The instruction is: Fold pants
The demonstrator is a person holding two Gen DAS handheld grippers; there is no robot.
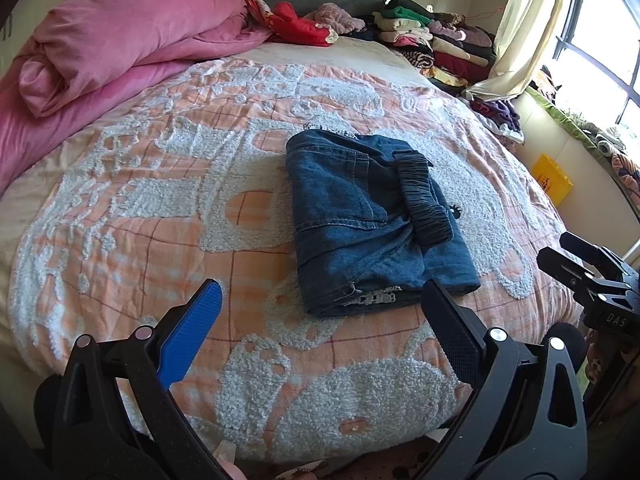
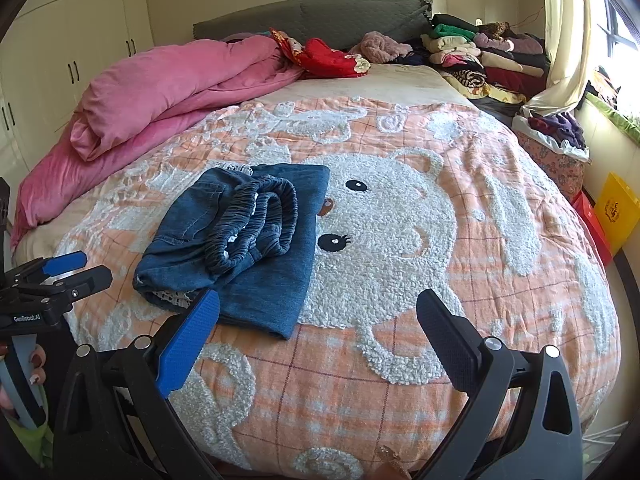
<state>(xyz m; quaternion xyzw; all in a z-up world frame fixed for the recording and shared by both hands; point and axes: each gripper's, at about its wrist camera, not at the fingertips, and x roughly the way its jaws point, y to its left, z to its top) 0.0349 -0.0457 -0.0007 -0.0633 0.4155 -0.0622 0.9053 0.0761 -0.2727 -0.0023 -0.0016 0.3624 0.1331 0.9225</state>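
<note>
Blue denim pants (image 1: 368, 220) lie folded into a compact bundle on the orange and white bedspread (image 1: 160, 208), elastic waistband on top. They also show in the right wrist view (image 2: 248, 240), left of centre. My left gripper (image 1: 320, 292) is open and empty, just in front of the bundle's near edge. My right gripper (image 2: 318, 304) is open and empty, to the right of the bundle's near corner, over the bear pattern. The right gripper shows at the right edge of the left wrist view (image 1: 588, 276), and the left gripper at the left edge of the right wrist view (image 2: 60, 272).
A rolled pink duvet (image 1: 104, 52) lies along the bed's left side. Red cloth (image 1: 300, 24) and stacks of folded clothes (image 1: 436, 40) sit by the grey headboard (image 2: 320, 16). A curtain (image 1: 520, 28), window and yellow bag (image 2: 616, 208) are on the right; wardrobes (image 2: 72, 40) on the left.
</note>
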